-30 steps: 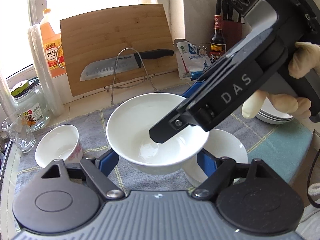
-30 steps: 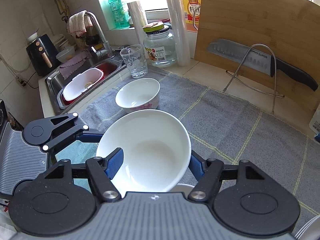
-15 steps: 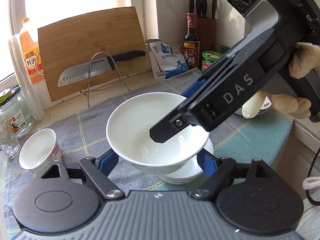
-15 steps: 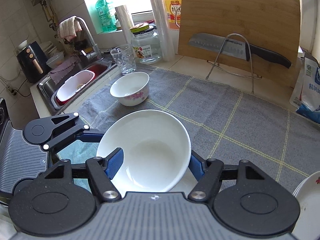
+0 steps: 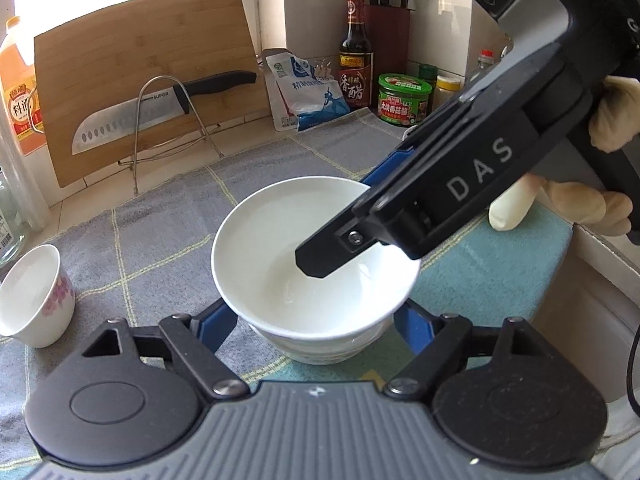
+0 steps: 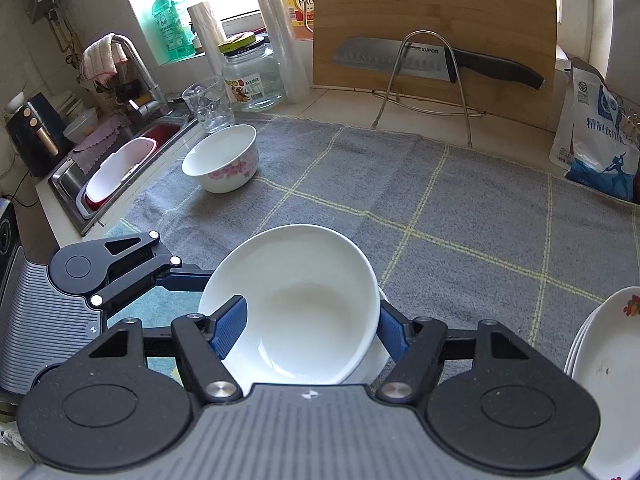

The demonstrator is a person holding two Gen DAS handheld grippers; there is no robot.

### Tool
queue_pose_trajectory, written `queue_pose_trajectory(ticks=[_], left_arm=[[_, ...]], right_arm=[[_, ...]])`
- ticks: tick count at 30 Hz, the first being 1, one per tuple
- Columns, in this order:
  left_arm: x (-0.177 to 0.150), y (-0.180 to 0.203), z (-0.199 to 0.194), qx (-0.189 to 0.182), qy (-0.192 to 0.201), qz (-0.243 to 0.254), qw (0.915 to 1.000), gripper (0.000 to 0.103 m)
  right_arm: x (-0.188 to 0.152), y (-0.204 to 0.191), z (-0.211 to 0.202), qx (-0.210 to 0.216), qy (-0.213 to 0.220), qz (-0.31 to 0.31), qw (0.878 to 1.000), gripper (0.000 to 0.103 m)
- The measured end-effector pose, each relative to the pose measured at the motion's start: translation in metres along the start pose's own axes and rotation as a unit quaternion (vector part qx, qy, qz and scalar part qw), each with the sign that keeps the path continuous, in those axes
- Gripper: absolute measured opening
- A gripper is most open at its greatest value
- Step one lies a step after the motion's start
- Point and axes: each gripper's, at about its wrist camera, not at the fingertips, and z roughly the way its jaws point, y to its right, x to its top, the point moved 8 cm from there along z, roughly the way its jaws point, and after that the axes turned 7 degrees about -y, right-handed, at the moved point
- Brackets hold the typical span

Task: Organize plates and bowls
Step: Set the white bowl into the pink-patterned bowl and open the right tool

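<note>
A large plain white bowl (image 5: 316, 256) is held between both grippers. My left gripper (image 5: 314, 320) clasps its lower sides with blue pads. My right gripper (image 6: 310, 328) is shut on the same bowl (image 6: 296, 304), with one blue pad lying over the near rim and the other outside the wall. In the left wrist view its black body slants in from the right over the bowl. A second white bowl (image 5: 320, 350) sits right under the held one, and whether they touch is unclear. A small bowl with pink flowers (image 6: 222, 162) stands apart to the left.
A grey checked cloth (image 6: 440, 208) covers the counter, with a teal cloth (image 5: 500, 264) under the bowls. A stack of plates (image 6: 604, 364) is at the right. Behind are a cutting board (image 6: 432, 20) with a knife (image 6: 400, 60) on a wire rack, a glass (image 6: 208, 104), a jar, sauce bottles and a sink (image 6: 120, 160).
Both grippers have carried the large bowl to the right and lower, over the second white bowl, which now sits directly beneath it. The flowered bowl lies farther off to the left.
</note>
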Motion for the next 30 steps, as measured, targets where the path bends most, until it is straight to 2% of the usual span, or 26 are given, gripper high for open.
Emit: queue_pose_trajectory(ticks=[20,30], left_arm=[[0.003,-0.003,0.012,-0.007,-0.016,-0.001,0.9998,0.085],[0.004,-0.002,0.013,-0.001,-0.020,0.006,0.9998,0.088]], right_arm=[[-0.006,0.011,0.012,-0.001,-0.017,-0.002,1.000,0.075],[-0.006,0.011,0.014,-0.004,-0.020,-0.008,1.000,0.075]])
